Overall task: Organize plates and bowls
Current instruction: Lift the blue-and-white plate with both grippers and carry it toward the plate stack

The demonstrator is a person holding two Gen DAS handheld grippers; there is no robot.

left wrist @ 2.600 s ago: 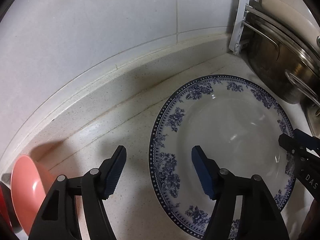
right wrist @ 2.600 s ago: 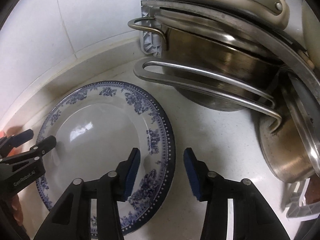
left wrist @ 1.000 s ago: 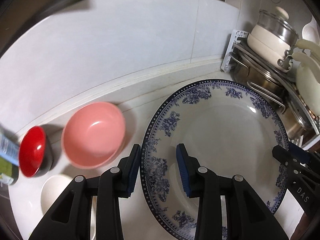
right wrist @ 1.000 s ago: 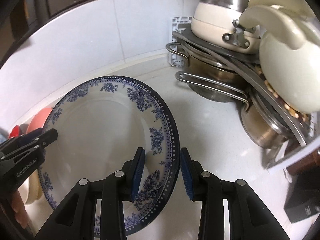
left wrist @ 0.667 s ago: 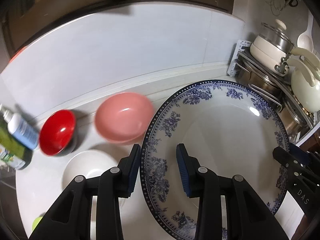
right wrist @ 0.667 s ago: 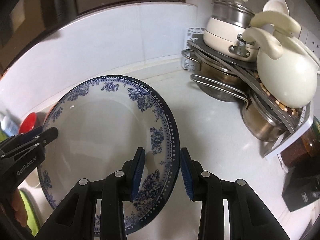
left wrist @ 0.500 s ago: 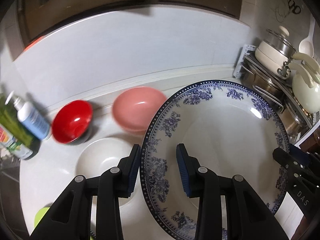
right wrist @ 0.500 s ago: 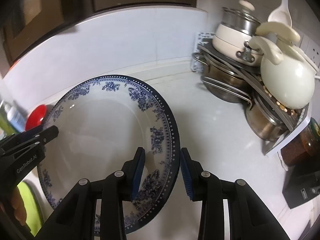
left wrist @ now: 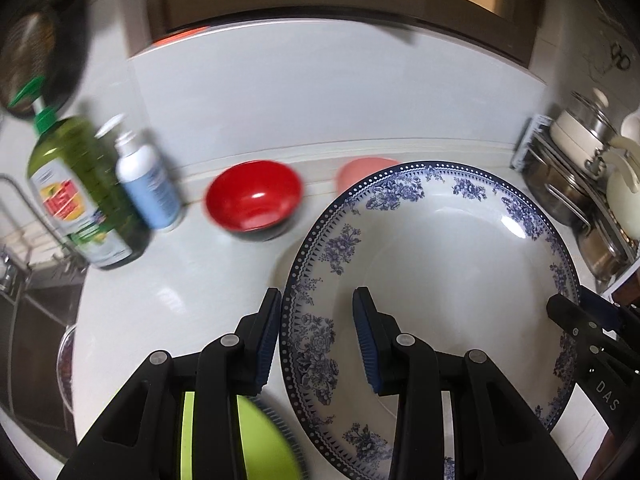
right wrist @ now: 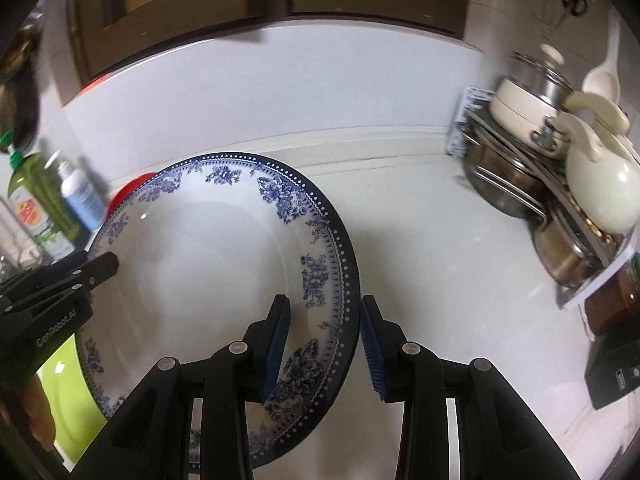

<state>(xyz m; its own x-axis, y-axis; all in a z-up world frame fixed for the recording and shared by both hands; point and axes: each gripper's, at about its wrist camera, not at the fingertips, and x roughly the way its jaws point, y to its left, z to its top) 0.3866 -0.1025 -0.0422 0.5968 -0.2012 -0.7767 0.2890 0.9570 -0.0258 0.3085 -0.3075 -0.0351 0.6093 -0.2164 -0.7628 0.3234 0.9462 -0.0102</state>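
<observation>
Both grippers hold one large white plate with a blue floral rim [left wrist: 440, 280] in the air above the counter. My left gripper [left wrist: 316, 336] is shut on its left rim. My right gripper [right wrist: 324, 344] is shut on its right rim [right wrist: 332, 280]; it also shows at the right of the left wrist view [left wrist: 592, 328]. A red bowl [left wrist: 253, 196] sits on the counter by the back wall. A pink bowl [left wrist: 356, 172] shows partly behind the plate. A white bowl [left wrist: 288, 256] shows as an edge under the plate. A lime green dish [left wrist: 256, 444] lies below my left gripper.
A green soap bottle [left wrist: 80, 196] and a white spray can [left wrist: 148, 184] stand at the left by a sink rack. A pot rack [right wrist: 532, 184] with steel pots and a cream kettle [right wrist: 600, 180] fills the right corner. A black box [right wrist: 616, 372] sits at the far right.
Both grippers shut on the plate's rims, lifted it off the counter and carried it up and leftward. The bowls, bottles and green dish have come into view.
</observation>
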